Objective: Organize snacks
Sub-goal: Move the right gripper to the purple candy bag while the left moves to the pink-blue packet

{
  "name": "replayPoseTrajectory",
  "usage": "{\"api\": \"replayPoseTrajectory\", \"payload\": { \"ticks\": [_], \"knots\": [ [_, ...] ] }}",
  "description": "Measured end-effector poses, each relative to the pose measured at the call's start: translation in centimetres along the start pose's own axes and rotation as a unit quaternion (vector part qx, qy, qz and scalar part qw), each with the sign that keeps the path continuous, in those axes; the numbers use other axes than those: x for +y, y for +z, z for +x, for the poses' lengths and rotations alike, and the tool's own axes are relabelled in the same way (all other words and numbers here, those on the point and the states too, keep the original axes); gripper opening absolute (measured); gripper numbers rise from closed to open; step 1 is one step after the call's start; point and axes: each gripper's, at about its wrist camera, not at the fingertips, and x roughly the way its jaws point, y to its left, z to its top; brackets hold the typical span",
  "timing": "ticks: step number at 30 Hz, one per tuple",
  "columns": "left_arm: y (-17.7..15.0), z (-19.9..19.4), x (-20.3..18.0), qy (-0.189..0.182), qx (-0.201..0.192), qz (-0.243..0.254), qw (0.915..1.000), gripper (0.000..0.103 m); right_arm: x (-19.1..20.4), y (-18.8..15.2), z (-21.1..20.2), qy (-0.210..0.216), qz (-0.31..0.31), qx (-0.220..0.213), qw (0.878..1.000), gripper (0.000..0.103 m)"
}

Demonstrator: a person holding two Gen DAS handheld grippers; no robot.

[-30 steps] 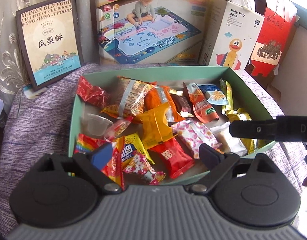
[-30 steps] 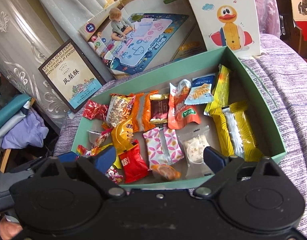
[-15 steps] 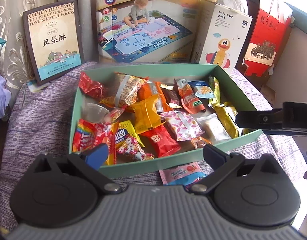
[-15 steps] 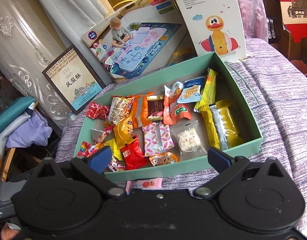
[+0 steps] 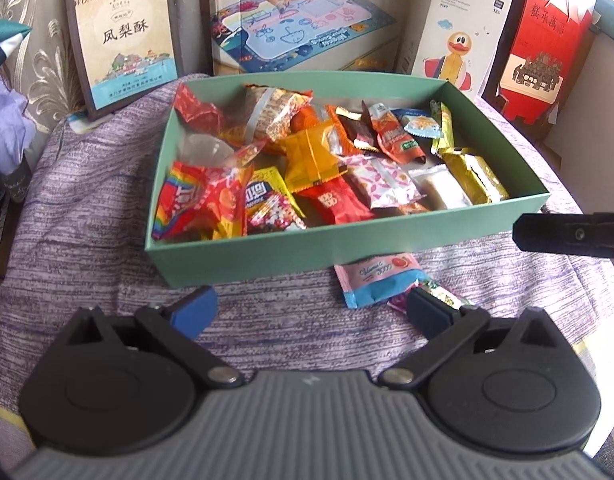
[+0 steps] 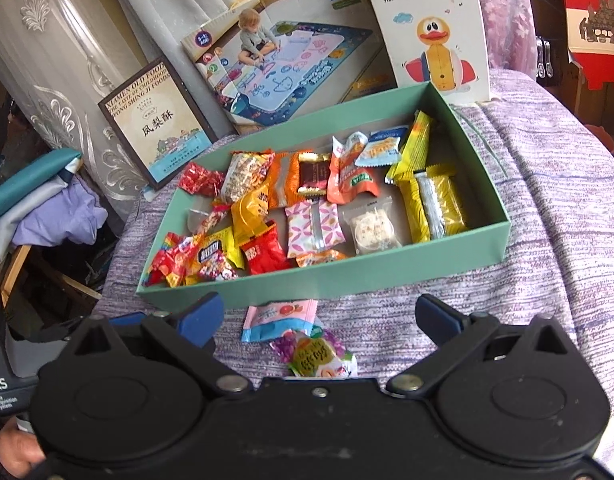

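A green box holds several wrapped snacks. Two snacks lie outside it on the purple cloth, in front of its near wall: a pink and blue packet and a purple and green packet, whose edge shows in the left wrist view. My left gripper is open and empty, above the cloth just short of the box. My right gripper is open and empty, with both loose packets between its fingers. A right gripper finger shows at the right of the left wrist view.
Behind the box stand a pineapple-cake box, a play-mat box, a Roly-Poly Duck box and a red gift bag. Clothes are piled at the left, off the cloth's edge.
Both grippers have pulled back from over the box toward me. The box's near wall and the two loose packets on the cloth have come into view.
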Motion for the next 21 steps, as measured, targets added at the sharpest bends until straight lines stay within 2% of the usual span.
{"api": "replayPoseTrajectory", "payload": {
  "ticks": [1, 4, 7, 8, 17, 21],
  "knots": [
    [-0.3, 0.3, 0.2, 0.004, 0.004, -0.002, 1.0, 0.103, 0.0, -0.4, 0.2, -0.001, -0.006, 0.004, 1.0, 0.103],
    [-0.9, 1.2, 1.0, 0.009, 0.017, -0.012, 0.9998, 0.103, 0.2, -1.3, 1.2, -0.001, -0.023, 0.016, 1.0, 0.093],
    [-1.1, 2.0, 1.6, 0.012, 0.025, -0.017, 0.9995, 0.103, 0.7, -2.0, 2.7, -0.004, -0.047, 0.034, 0.998, 0.075],
    [-1.2, 2.2, 1.7, 0.013, 0.027, -0.018, 0.9994, 0.103, 0.8, -2.2, 3.1, -0.004, -0.053, 0.039, 0.998, 0.073],
    [-1.1, 3.7, 3.1, 0.014, 0.042, -0.032, 0.9985, 0.103, 2.7, -3.3, 6.6, -0.006, -0.128, 0.071, 0.989, 0.073],
    [-0.8, 4.1, 2.8, 0.007, 0.046, -0.035, 0.9983, 0.103, 4.0, -4.3, 7.2, -0.03, -0.181, 0.069, 0.981, 0.064]
  ]
}}
